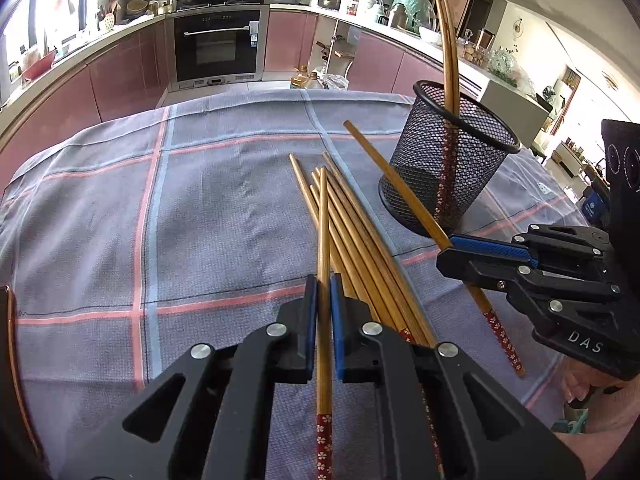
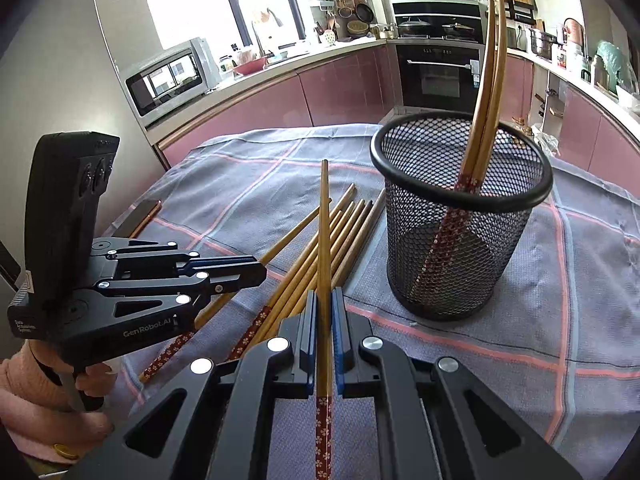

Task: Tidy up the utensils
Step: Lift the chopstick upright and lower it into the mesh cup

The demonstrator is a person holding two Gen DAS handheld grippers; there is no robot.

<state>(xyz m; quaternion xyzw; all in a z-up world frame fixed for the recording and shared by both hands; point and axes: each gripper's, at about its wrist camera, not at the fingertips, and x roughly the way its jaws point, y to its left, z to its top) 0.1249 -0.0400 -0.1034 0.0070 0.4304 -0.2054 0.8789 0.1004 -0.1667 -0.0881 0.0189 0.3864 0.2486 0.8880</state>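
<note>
Several wooden chopsticks (image 1: pixel 360 236) with red flowered handles lie in a loose pile on the checked cloth; the pile also shows in the right wrist view (image 2: pixel 352 224). A black mesh cup (image 1: pixel 444 160) stands upright to their right and holds two chopsticks (image 1: pixel 450 44); the cup shows in the right wrist view (image 2: pixel 460 216) too. My left gripper (image 1: pixel 324 300) is shut on one chopstick (image 1: pixel 323 240), lifted over the pile. My right gripper (image 2: pixel 325 312) is shut on another chopstick (image 2: pixel 323 220), left of the cup. It also shows in the left wrist view (image 1: pixel 448 254).
The table is covered by a grey cloth (image 1: pixel 200 220) with pink and blue stripes. Kitchen cabinets and an oven (image 1: pixel 218 46) lie beyond the far edge. A microwave (image 2: pixel 168 76) sits at the left. A dark flat object (image 2: pixel 142 212) lies near the left table edge.
</note>
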